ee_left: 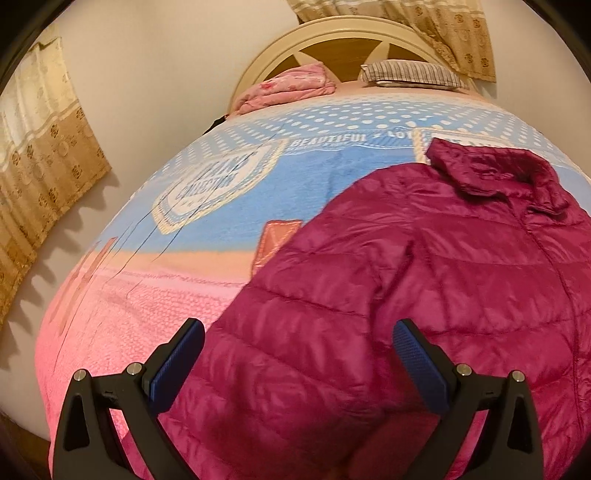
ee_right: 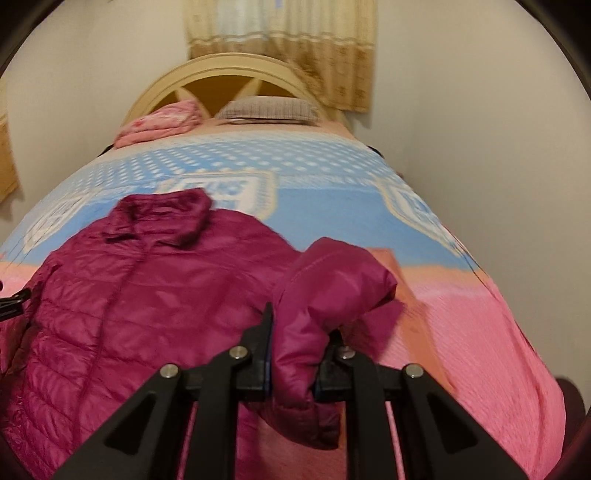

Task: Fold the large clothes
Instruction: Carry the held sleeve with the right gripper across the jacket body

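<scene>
A magenta quilted puffer jacket (ee_left: 424,277) lies front up on the bed, with its collar (ee_left: 491,170) toward the headboard. My left gripper (ee_left: 298,326) hangs open just above the jacket's near left sleeve, its blue pads (ee_left: 177,362) spread wide and nothing pinched between them. In the right wrist view the jacket (ee_right: 147,295) spreads to the left. My right gripper (ee_right: 301,325) is shut on the jacket's right sleeve (ee_right: 332,280), which is lifted and bunched above the jaws, its cuff end drooping below them.
The bed wears a pink and blue blanket (ee_left: 129,295) with bare room left of the jacket and to its right (ee_right: 461,314). A folded pink cloth (ee_left: 291,88) and a striped pillow (ee_left: 413,74) lie by the headboard (ee_left: 332,33). Walls and curtains (ee_left: 44,147) flank the bed.
</scene>
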Demonstrator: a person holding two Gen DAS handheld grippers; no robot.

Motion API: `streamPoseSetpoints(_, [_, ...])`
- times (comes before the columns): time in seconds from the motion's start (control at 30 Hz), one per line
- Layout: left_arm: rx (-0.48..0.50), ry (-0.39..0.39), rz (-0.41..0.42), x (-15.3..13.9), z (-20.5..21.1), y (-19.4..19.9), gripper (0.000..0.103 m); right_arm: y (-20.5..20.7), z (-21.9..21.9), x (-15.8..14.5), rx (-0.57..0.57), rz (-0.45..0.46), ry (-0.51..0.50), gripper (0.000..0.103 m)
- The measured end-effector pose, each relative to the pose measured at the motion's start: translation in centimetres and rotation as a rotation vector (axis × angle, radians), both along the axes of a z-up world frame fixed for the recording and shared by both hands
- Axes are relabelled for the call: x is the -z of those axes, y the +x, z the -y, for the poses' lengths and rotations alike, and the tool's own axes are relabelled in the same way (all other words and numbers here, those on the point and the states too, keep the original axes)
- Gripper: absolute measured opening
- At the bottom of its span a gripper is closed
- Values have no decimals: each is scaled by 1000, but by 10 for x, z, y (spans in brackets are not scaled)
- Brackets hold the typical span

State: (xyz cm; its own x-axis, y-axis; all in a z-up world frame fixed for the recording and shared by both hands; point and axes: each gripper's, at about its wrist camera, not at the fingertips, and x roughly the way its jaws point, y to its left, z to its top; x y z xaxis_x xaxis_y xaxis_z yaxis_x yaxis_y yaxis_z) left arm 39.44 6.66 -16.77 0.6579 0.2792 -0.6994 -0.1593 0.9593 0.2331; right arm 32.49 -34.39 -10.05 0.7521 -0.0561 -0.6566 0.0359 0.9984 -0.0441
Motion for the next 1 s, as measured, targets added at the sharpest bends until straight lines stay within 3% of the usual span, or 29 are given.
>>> streamPoseSetpoints(0.37, [-55, -9, 1, 8, -39, 2, 102, 41, -114, 17, -209, -35, -99, 17])
streamPoseSetpoints(0.73, [-103, -2, -12, 17, -71, 4, 102, 56, -185, 49, -305, -75, -148, 17])
streamPoseSetpoints(1.0, [-126, 4, -30, 28, -79, 3, 102, 50, -212, 65, -355, -86, -154, 17])
